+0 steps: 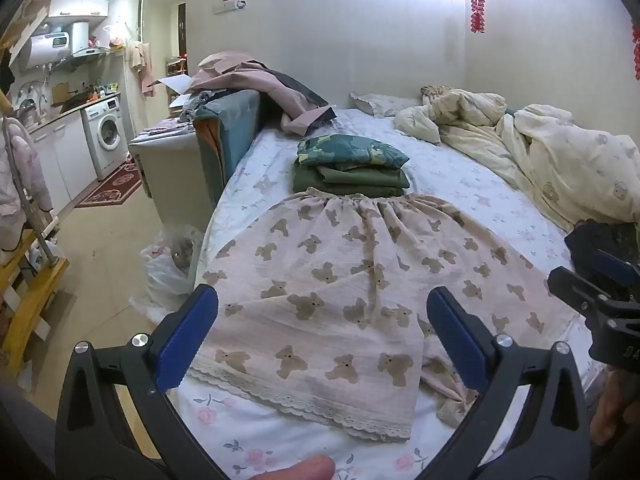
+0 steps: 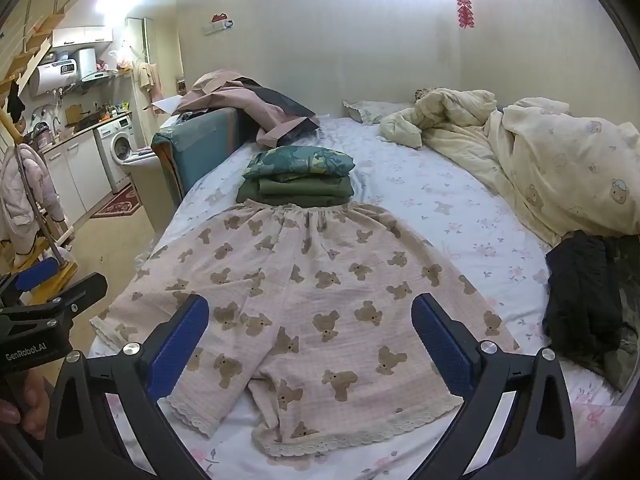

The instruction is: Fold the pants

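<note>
bed (image 2: 440, 200), floral sheet | pants (image 2: 320, 288) flat | folded stack (image 2: 298, 184) | quilt (image 2: 560, 168) | dark clothes (image 2: 580, 292)

Bear-print pants (image 2: 316, 300) flat on bed (image 2: 440, 200), right gripper (image 2: 310, 332) agape

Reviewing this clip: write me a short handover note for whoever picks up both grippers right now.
Left gripper: open, empty, hovering over the hems.
Right gripper: open, empty, likewise.
Bear-print pants: spread flat on the bed, waistband touching the stack of folded clothes, lace hems nearest you.
Done: pants laid out.
Left: every fold, likely leg over leg first, then hems toward waistband.
</note>
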Demonstrator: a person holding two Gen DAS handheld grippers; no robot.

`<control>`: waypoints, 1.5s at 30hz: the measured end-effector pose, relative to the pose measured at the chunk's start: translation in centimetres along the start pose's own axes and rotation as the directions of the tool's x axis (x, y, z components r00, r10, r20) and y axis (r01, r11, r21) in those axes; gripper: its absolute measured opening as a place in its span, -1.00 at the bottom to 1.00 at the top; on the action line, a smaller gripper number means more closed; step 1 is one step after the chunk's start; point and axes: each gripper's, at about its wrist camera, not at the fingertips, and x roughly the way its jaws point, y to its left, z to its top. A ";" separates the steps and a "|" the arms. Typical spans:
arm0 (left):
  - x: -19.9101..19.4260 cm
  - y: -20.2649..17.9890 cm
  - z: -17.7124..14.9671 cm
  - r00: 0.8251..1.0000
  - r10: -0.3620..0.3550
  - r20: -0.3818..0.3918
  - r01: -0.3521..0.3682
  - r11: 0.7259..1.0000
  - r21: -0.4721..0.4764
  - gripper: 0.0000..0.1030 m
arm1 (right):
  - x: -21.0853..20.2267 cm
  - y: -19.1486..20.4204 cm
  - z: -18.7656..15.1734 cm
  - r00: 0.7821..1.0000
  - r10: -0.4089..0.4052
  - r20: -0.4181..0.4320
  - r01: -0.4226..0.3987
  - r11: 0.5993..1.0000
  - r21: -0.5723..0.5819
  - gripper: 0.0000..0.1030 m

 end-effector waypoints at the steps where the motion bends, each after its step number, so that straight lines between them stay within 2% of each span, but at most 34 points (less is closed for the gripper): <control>1: 0.0 0.0 0.0 1.000 0.001 -0.004 -0.001 1.000 0.000 1.00 | 0.0 0.0 0.0 1.000 -0.001 0.000 0.001 1.000 -0.001 1.00; 45: -0.3 -0.3 0.3 1.000 -0.006 0.010 0.006 1.000 0.000 1.00 | -0.1 0.1 0.0 1.000 0.003 0.006 -0.003 1.000 0.000 1.00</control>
